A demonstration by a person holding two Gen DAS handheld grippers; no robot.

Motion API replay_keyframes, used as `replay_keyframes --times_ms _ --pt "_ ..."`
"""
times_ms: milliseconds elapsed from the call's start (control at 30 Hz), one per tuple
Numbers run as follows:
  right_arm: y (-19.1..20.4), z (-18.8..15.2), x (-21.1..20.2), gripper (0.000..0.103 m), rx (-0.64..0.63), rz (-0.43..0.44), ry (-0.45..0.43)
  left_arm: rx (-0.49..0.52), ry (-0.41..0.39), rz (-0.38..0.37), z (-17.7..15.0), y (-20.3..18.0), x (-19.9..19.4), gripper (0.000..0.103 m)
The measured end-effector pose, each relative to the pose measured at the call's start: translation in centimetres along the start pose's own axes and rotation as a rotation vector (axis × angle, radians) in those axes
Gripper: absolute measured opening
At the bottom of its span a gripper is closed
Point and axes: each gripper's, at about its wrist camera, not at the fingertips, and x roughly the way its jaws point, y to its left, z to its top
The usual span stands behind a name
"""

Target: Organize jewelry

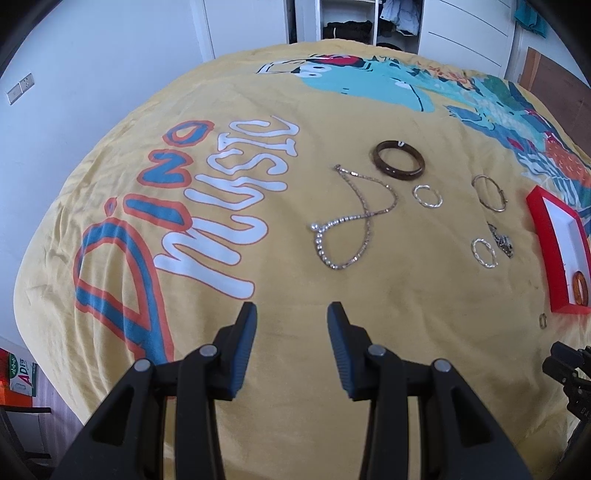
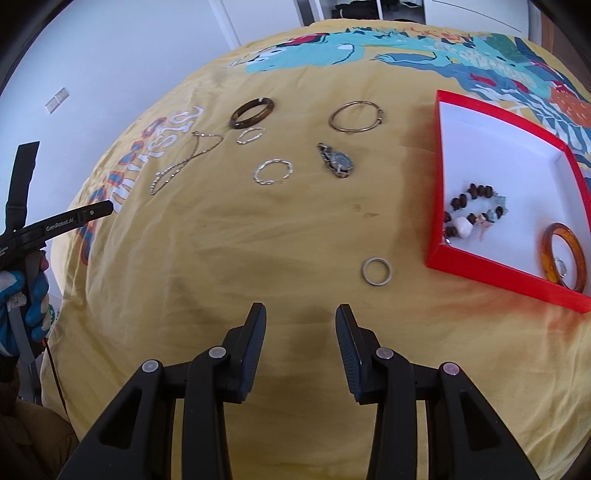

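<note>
A: Necklace (image 2: 183,162) far left on the blanket (image 2: 258,240), then bangle (image 2: 252,112), watch (image 2: 338,161), ring (image 2: 376,271), red box (image 2: 436,254) rightmost?

B: Yep. Left gripper (image 1: 291,314) and right gripper (image 2: 301,314) both part-open, holding nothing.

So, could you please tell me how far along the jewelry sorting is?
Done: a beaded bracelet and an amber bangle lie in the red box. In hand: nothing; both sets of jaws are empty. Left: a pale ring, a watch, a dark brown bangle, a silver necklace and others.

White walls (image 1: 110,55), open wardrobe (image 1: 354,22), yellow printed bedspread (image 1: 332,295).
</note>
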Motion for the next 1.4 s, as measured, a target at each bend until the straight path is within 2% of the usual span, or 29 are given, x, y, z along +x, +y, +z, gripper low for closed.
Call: replay_keyframes --times_ms 333,500,700,833,1167,1400 --pt "-0.6 -0.6 -1.1 0.039 0.022 0.023 -0.035 0.012 -0.062 0.056 3.0 1.2 -2.3 0.038" --pt "-1.0 -1.0 -1.9 0.039 0.034 0.021 -0.049 0.036 -0.145 0.106 6.8 3.3 -4.8 0.038" --pt "-1.5 -1.8 -2.8 0.039 0.062 0.008 -0.066 0.042 -0.208 0.144 10.3 6.1 -6.8 0.038" --pt "-2.2 -2.3 -2.7 0.039 0.089 0.006 -0.065 0.013 -0.190 0.128 9.6 6.7 -6.1 0.038" --pt "-4.0 -1.4 -1.8 0.039 0.127 -0.012 -0.064 -0.026 -0.045 0.037 4.6 3.6 -0.8 0.038" --pt "-4.5 -0.6 0.1 0.037 0.136 -0.021 -0.047 -0.009 -0.017 0.016 3.6 2.4 0.5 0.038"
